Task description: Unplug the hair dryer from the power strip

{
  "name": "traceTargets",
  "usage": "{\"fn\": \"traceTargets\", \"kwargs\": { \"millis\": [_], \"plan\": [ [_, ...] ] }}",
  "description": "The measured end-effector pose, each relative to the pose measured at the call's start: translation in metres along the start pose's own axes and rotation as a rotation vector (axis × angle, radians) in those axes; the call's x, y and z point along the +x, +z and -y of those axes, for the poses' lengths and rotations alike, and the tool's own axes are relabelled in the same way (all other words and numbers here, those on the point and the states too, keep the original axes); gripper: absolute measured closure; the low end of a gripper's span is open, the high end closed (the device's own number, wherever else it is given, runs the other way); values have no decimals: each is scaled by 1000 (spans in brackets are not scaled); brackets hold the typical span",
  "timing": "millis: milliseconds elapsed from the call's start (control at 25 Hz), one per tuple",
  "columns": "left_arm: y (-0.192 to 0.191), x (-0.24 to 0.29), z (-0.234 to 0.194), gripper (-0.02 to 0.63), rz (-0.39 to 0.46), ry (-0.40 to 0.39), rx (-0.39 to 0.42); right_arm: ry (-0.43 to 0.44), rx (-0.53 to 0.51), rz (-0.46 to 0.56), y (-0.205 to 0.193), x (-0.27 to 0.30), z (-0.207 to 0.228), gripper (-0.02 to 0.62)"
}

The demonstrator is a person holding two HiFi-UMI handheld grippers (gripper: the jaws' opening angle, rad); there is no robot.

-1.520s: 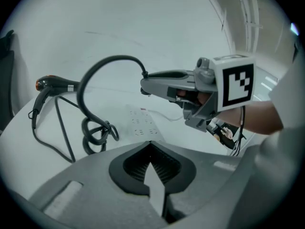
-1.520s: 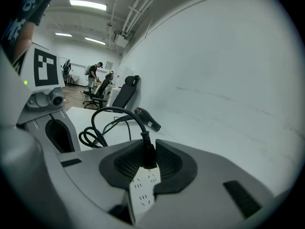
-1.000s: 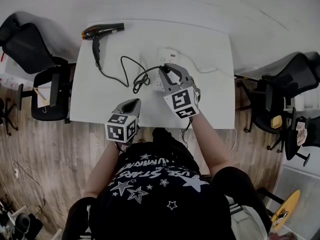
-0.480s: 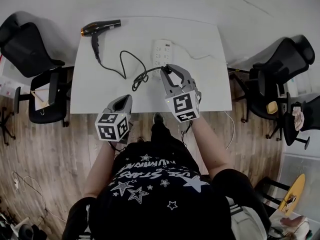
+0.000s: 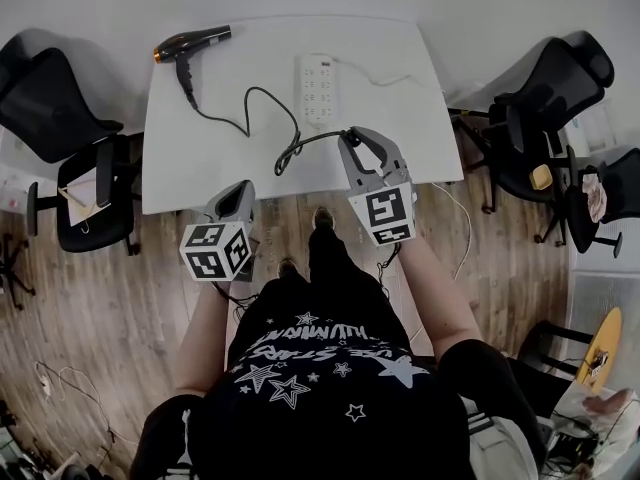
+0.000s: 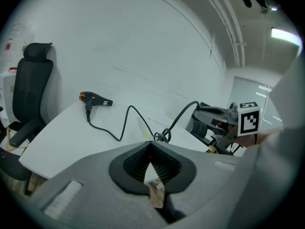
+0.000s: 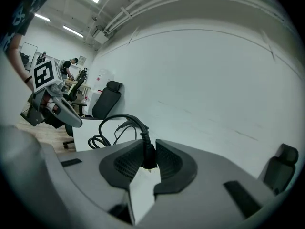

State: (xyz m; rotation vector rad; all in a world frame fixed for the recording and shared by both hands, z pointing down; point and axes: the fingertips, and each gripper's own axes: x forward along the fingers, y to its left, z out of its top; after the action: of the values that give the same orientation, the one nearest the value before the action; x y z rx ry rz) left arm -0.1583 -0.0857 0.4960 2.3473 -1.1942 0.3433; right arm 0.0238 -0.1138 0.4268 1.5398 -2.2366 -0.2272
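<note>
A black hair dryer (image 5: 190, 44) (image 6: 95, 99) lies at the white table's (image 5: 405, 93) far left corner. Its black cable (image 5: 262, 118) (image 6: 125, 124) loops across the table to a plug (image 7: 148, 152) held up in the air. My right gripper (image 5: 353, 136) (image 7: 148, 160) (image 6: 215, 112) is shut on that plug, near the table's front edge. The white power strip (image 5: 317, 90) lies flat at the back middle, apart from the plug. My left gripper (image 5: 242, 188) (image 6: 151, 162) (image 7: 53, 98) hangs off the front edge, shut and empty.
Black office chairs stand left (image 5: 48, 108) and right (image 5: 540, 118) of the table. The strip's white lead (image 5: 385, 81) runs toward the right edge. A wooden floor (image 5: 120, 338) surrounds the table, and a plain white wall (image 7: 205, 80) lies behind it.
Both grippers have drawn back toward the person. The right one has carried the plug away from the power strip, which now lies uncovered, and the cable trails after it.
</note>
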Motion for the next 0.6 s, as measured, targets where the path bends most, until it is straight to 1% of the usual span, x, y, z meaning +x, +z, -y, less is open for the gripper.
{"fn": "traceTargets", "kwargs": {
  "millis": [200, 360, 480, 600],
  "plan": [
    [2, -17, 2, 599, 27, -7, 7, -30, 43, -15, -7, -27, -8, 511],
    [1, -25, 10, 600, 40, -4, 11, -13, 91, -20, -13, -38, -12, 511],
    [-1, -27, 22, 599, 47, 8, 16, -2, 70, -11, -14, -46, -12, 509],
    [-5, -30, 36, 598, 54, 28, 4, 8, 51, -9, -18, -53, -12, 509]
  ]
}}
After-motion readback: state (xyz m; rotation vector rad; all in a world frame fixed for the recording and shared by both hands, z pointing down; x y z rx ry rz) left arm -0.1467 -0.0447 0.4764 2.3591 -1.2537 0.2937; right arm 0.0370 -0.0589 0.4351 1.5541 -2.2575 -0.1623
